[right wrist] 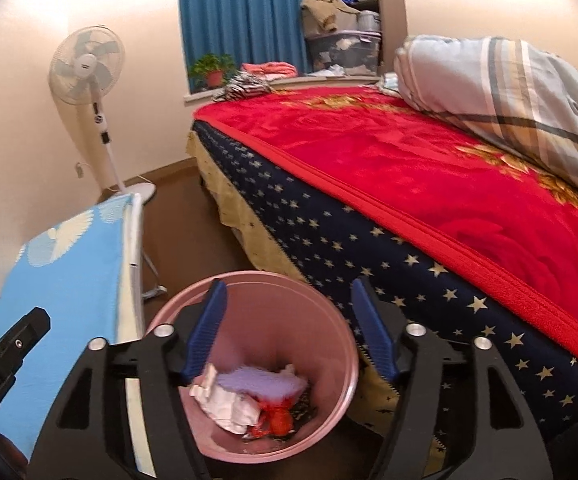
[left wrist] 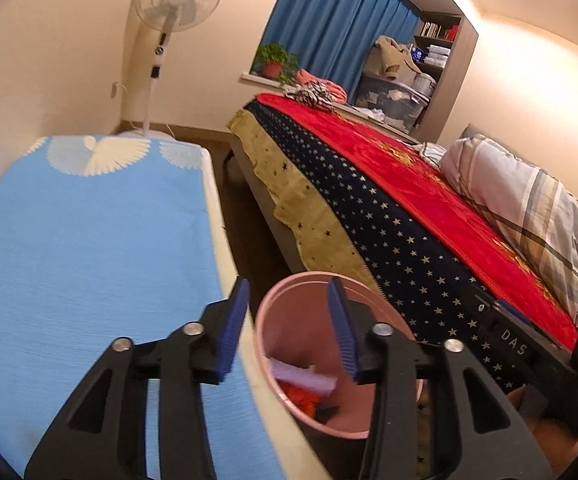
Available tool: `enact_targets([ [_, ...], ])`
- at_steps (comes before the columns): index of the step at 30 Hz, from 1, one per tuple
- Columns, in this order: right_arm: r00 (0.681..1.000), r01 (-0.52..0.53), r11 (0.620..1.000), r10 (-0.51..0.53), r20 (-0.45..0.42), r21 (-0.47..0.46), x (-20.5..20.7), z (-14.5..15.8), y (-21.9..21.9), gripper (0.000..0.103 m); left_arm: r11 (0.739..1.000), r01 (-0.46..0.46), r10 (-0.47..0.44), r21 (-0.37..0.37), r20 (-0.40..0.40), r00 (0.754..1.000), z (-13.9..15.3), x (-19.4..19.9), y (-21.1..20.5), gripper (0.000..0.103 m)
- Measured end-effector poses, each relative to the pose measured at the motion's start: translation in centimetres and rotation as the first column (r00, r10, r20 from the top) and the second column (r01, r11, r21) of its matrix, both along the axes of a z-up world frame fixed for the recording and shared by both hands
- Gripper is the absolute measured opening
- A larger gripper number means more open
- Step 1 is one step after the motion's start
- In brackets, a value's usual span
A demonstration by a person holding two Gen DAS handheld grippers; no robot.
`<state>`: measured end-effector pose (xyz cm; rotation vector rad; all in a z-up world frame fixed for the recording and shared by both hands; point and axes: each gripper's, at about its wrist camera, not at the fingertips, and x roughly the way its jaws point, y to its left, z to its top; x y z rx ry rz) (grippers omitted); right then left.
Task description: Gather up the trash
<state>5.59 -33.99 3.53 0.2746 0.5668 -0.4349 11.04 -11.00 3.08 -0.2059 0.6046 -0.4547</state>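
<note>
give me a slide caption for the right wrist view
Open right gripper above a pink bin holding paper and red scraps, between a blue-topped table and a red-blanketed bed.

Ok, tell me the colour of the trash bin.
Pink bin, clearest in the right wrist view.

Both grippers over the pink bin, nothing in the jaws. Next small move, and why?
Probably lift both clear of the pink bin and look for more trash. Right gripper and left gripper are open and empty; purple, white and red scraps already lie inside.
</note>
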Motion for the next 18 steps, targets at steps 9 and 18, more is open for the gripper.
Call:
enact_targets([
  [9,0.99,-0.131,0.991,0.131,0.058,-0.002,-1.5,2.0,4.5,0.093,0.991,-0.128,0.126,0.038,0.055,0.991,1.8,-2.8,5.7,0.062],
  [18,0.97,-0.229,0.973,0.231,0.069,-0.036,-2.9,2.5,8.7,0.098,0.97,-0.218,0.21,0.106,0.087,0.974,1.9,-5.8,8.8,0.075],
])
